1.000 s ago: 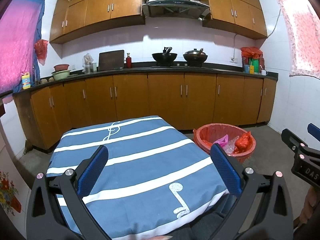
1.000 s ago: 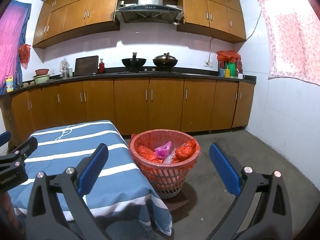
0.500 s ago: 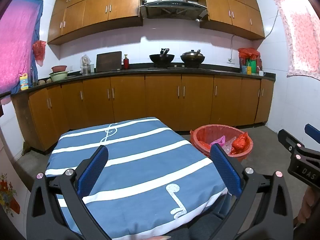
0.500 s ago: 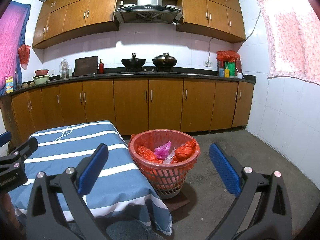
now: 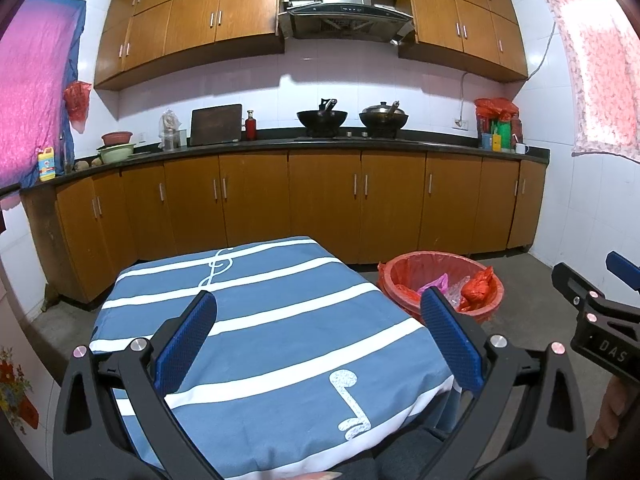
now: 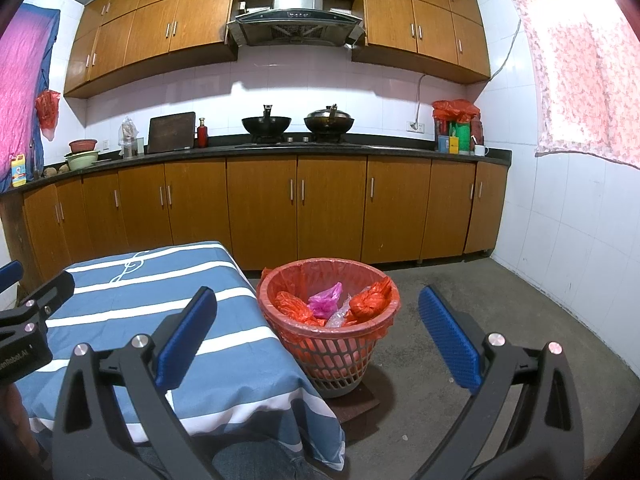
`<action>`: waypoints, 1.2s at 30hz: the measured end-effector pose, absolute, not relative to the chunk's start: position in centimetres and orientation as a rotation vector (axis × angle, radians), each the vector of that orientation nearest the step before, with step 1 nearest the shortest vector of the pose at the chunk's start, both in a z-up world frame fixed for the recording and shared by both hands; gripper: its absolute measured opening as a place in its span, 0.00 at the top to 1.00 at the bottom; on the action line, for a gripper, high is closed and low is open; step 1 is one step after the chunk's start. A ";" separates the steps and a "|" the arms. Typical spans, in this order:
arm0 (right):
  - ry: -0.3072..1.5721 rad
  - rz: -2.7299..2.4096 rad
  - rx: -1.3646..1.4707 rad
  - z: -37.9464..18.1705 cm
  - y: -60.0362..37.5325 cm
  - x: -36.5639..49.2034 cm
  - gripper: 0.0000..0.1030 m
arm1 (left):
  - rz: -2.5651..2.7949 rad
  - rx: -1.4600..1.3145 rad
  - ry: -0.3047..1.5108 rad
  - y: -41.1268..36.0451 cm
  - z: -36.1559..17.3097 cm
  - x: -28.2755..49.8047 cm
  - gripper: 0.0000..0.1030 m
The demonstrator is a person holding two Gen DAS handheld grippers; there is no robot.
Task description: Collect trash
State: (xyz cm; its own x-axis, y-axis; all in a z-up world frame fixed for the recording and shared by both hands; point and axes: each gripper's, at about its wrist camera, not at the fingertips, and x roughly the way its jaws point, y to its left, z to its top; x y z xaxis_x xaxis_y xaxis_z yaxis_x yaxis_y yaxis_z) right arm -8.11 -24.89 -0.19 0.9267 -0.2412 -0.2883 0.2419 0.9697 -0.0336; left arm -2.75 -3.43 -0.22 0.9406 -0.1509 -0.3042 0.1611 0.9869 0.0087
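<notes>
Left wrist view: the left gripper [image 5: 318, 330] is held above the table [image 5: 256, 280], which is covered by a blue cloth with white stripes and music notes; its blue-padded jaws are spread wide and hold nothing. The waste basket [image 5: 442, 284], lined with a red bag, stands on the floor just beyond the table's right corner, ahead and to the right of the gripper; its near rim is partly hidden behind the right finger pad. Red and pink bags [image 5: 476, 284] of trash lie inside it. The right gripper [image 5: 600, 308] enters at the right edge, well apart from the basket. Right wrist view: the right gripper [image 6: 318, 330] is likewise fully open and empty. The waste basket [image 6: 332, 344] appears directly ahead, framed between the two pads, on the floor touching the table [image 6: 132, 304] edge. It contains two red bags, a pink bag [image 6: 324, 300] and some clear plastic. The left gripper [image 6: 28, 316] shows at the left edge, over the cloth
</notes>
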 end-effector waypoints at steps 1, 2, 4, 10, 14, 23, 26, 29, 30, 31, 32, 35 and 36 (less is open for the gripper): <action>0.296 -0.247 0.004 -0.2 -24.9 -8.1 0.04 | -0.160 0.033 0.308 -3.5 -0.2 -2.7 0.02; 0.297 -0.247 0.005 -0.2 -24.8 -8.1 0.04 | -0.162 0.033 0.309 -3.5 -0.1 -2.7 0.02; 0.297 -0.248 0.004 -0.2 -24.8 -8.1 0.04 | -0.163 0.032 0.310 -3.5 0.0 -2.7 0.02; 0.295 -0.249 0.006 -0.2 -24.9 -8.2 0.04 | -0.165 0.032 0.310 -3.5 0.0 -2.7 0.02; 0.295 -0.249 0.006 -0.1 -24.9 -8.2 0.04 | -0.164 0.032 0.310 -3.5 0.0 -2.7 0.02; 0.292 -0.253 0.010 0.0 -25.0 -8.2 0.04 | -0.165 0.031 0.310 -3.7 0.0 -2.7 0.02; 0.291 -0.252 0.011 0.0 -25.0 -8.2 0.04 | -0.164 0.032 0.310 -3.6 0.0 -2.8 0.02; 0.292 -0.252 0.010 0.0 -25.0 -8.2 0.04 | -0.164 0.031 0.311 -3.7 0.0 -2.8 0.02; 0.292 -0.252 0.011 0.0 -25.0 -8.2 0.04 | -0.164 0.032 0.311 -3.7 0.0 -2.8 0.02; 0.291 -0.251 0.012 0.0 -25.0 -8.2 0.04 | -0.164 0.032 0.310 -3.7 0.0 -2.8 0.02; 0.291 -0.252 0.011 0.0 -25.0 -8.2 0.04 | -0.164 0.032 0.310 -3.7 0.0 -2.8 0.02; 0.291 -0.252 0.011 0.0 -25.1 -8.2 0.04 | -0.164 0.031 0.311 -3.8 0.0 -2.8 0.02; 0.291 -0.251 0.011 0.0 -25.1 -8.2 0.04 | -0.164 0.032 0.311 -3.8 0.0 -2.8 0.02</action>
